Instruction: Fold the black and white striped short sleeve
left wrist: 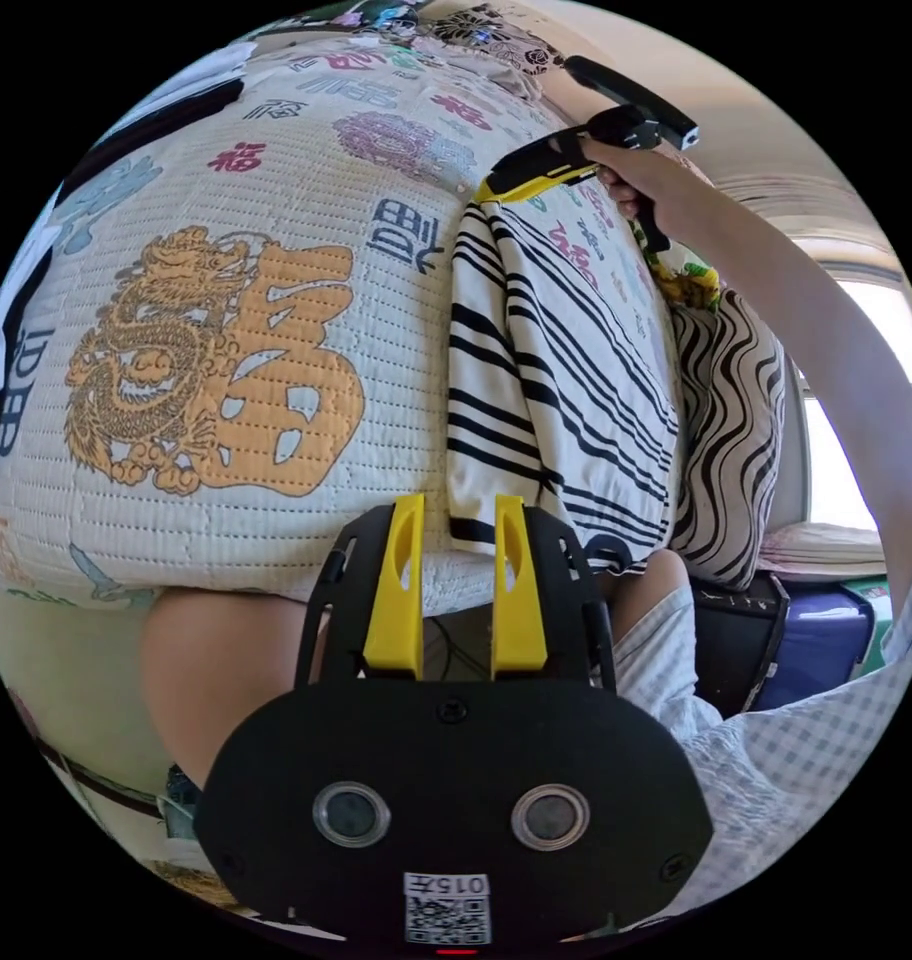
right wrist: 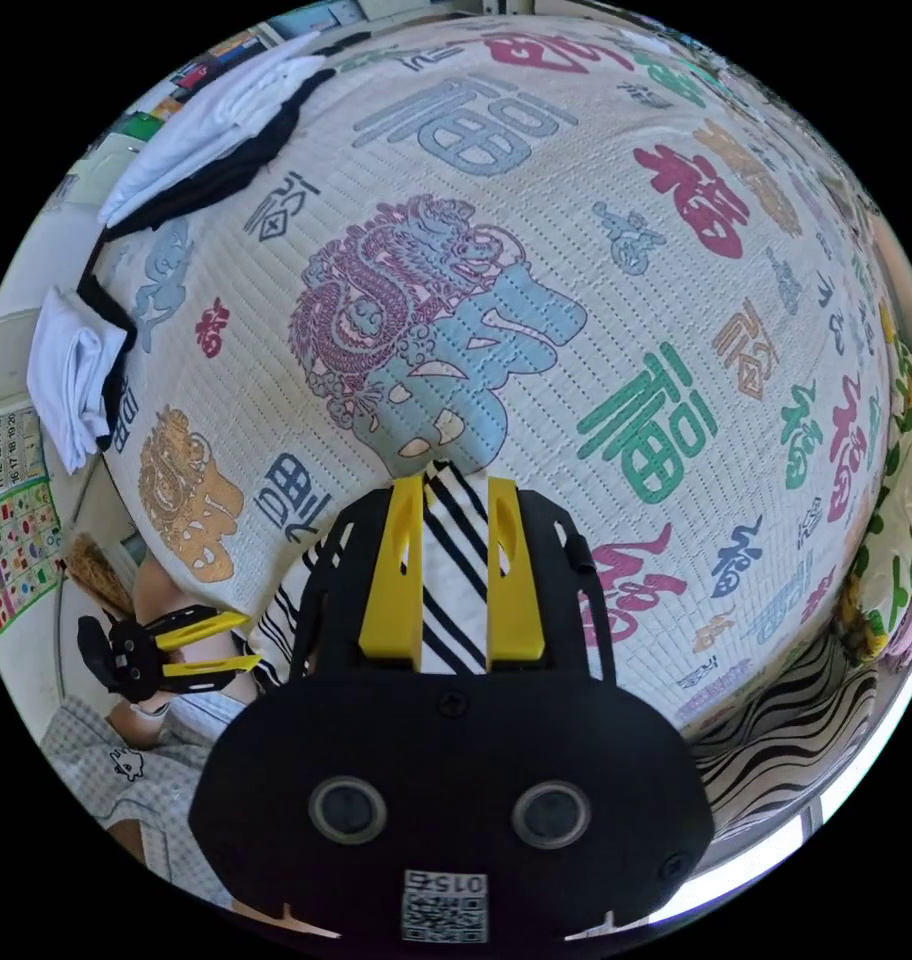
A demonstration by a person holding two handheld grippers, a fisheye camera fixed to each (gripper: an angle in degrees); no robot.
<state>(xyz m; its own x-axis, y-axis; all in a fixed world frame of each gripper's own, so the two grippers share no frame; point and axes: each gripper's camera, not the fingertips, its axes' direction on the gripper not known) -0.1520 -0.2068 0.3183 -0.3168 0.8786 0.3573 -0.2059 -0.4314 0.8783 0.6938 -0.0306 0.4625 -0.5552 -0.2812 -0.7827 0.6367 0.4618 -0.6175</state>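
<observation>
The black and white striped short sleeve (left wrist: 546,400) lies folded into a long strip on the patterned quilt (left wrist: 306,180). In the left gripper view my left gripper (left wrist: 458,505) is open at the strip's near end, with the cloth's edge just inside the gap. At the far end a hand holds my right gripper (left wrist: 486,190), its tips at the shirt's corner. In the right gripper view my right gripper (right wrist: 446,485) has its jaws apart with striped cloth (right wrist: 451,580) lying between them. My left gripper (right wrist: 246,640) shows low on the left, open.
White and black clothes (right wrist: 206,120) lie along the quilt's (right wrist: 596,250) far edge, with another white bundle (right wrist: 71,380) at its corner. A wavy-striped pillow (left wrist: 726,430) sits beside the shirt. The person's knees (left wrist: 216,670) are against the near edge. A bright window (left wrist: 856,450) is at the right.
</observation>
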